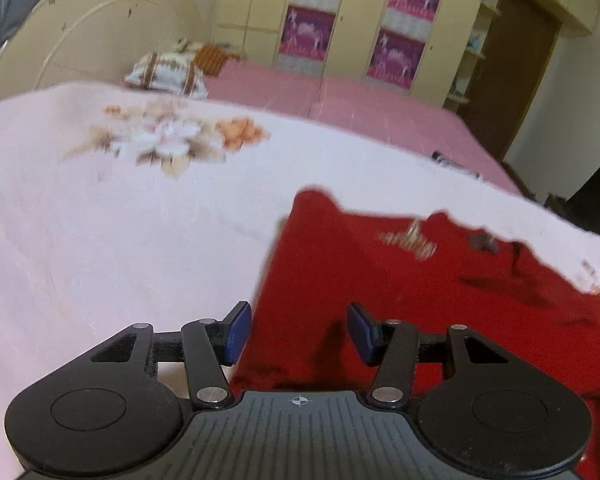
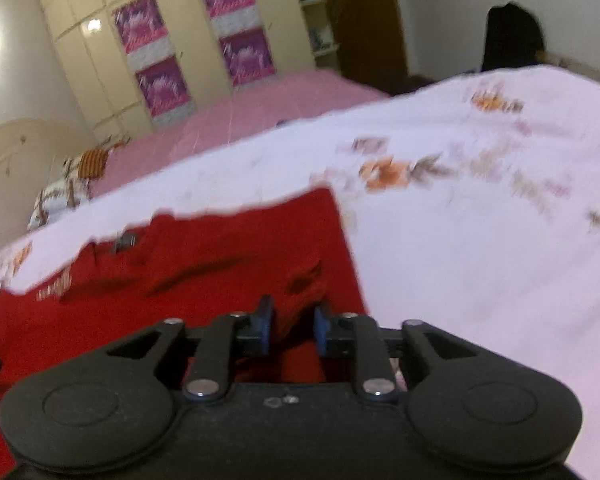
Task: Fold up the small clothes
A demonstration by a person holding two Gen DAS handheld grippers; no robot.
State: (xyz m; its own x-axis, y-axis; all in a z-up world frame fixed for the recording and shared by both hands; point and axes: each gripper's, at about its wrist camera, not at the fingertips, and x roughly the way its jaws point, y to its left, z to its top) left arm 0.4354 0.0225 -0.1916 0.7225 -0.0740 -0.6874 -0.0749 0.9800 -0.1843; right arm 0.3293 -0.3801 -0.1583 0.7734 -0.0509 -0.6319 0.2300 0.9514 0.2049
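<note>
With the right gripper point(image 2: 292, 326) narrowly pinching a ridge of the red garment point(image 2: 204, 272) at its four-o'clock corner and the left gripper point(image 1: 298, 334) hovering half-open, that thin bite is risking slipping free.

Home bedroom.
Wide bed point(image 1: 100, 220) under floral sheet, pillows point(image 1: 166, 74) by cream headboard point(image 1: 80, 32), tall wardrobe point(image 1: 252, 8) along wall.

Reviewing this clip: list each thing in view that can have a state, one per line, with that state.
Red garment: spread on the bed, wrinkled near the right gripper.
Left gripper: open over the garment's edge, nothing pinched.
Right gripper: jaws narrow, a ridge of red cloth between the pads; firm grip not clear.
Floral sheet: laid over the bed, under the garment.
Pillow: lying at the headboard end.
</note>
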